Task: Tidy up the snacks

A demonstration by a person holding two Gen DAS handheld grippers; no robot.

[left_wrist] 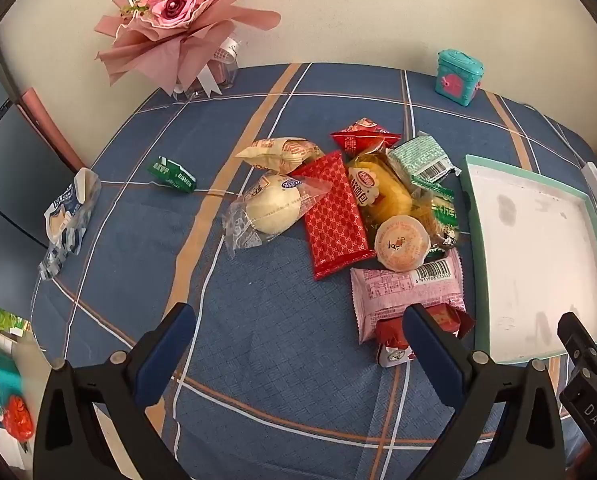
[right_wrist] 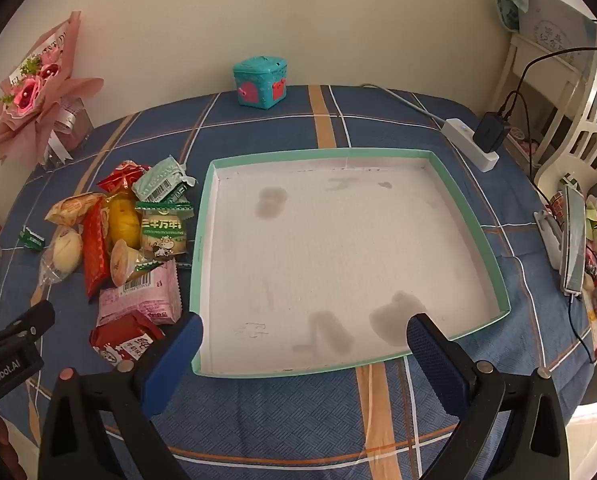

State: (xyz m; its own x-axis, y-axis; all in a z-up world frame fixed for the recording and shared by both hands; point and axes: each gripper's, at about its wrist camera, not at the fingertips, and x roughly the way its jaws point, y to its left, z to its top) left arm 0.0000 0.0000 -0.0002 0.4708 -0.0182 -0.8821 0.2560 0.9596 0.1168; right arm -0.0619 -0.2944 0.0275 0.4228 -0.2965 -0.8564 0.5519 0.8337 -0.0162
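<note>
A pile of wrapped snacks lies on the blue plaid tablecloth: a red patterned packet (left_wrist: pixel 334 216), a round bun in clear wrap (left_wrist: pixel 272 204), a yellow cake (left_wrist: pixel 382 188), a jelly cup (left_wrist: pixel 402 242), a pink packet (left_wrist: pixel 406 292) and a small red packet (left_wrist: pixel 394 336). The pile also shows at the left of the right wrist view, pink packet (right_wrist: pixel 138 298) nearest. An empty shallow box with a mint-green rim (right_wrist: pixel 472 208) lies right of the pile. My left gripper (left_wrist: pixel 298 340) is open, just short of the pile. My right gripper (right_wrist: pixel 304 344) is open over the box's near edge.
A pink flower bouquet (left_wrist: pixel 178 12) and a teal toy box (right_wrist: pixel 261 82) stand at the back by the wall. A small green packet (left_wrist: pixel 172 174) and a blue-white wrapper (left_wrist: pixel 68 216) lie far left. A power strip (right_wrist: pixel 472 140) with charger and cluttered items sit at the right edge.
</note>
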